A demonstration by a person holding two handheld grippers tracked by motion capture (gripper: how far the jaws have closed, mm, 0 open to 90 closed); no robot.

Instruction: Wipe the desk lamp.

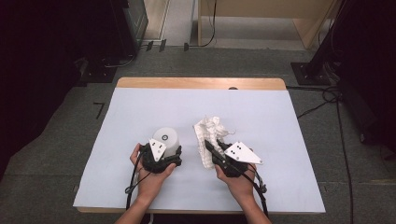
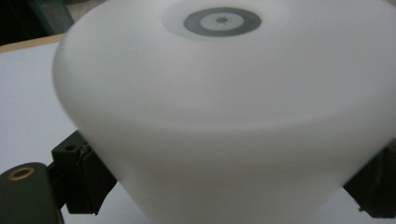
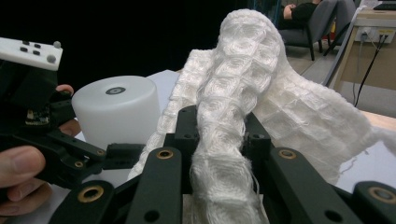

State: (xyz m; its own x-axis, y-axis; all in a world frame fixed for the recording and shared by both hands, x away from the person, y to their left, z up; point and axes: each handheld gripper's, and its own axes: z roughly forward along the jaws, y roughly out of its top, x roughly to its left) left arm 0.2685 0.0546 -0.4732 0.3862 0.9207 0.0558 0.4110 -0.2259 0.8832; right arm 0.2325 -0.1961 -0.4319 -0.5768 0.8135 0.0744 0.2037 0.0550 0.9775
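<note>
The left hand-held gripper (image 1: 167,151), low and left of centre in the high view, has its jaws spread wide around a white cup (image 1: 167,139) standing upside down on the worktop (image 1: 140,112). In the left gripper view the cup (image 2: 224,116) looms close between the two black jaws, one at the lower left edge of the frame and one at the lower right, both right against its wall, so it looks held. Its upturned base carries a grey ring mark around a small dot; I can read no lettering on it. What is under the cup cannot be seen.

The right hand-held gripper (image 1: 211,148), just right of centre in the high view, is closed on a white waffle-weave cloth (image 1: 210,135). In the right gripper view the cloth (image 3: 243,93) is pinched into a narrow rope between the jaws at the bottom of the frame, then rises and spreads toward the upper right. The rest lies crumpled on the worktop above the gripper in the high view, just right of the cup and apart from it.

The worktop is covered by a pale sheet, with a strip of wood showing along its far edge.
</note>
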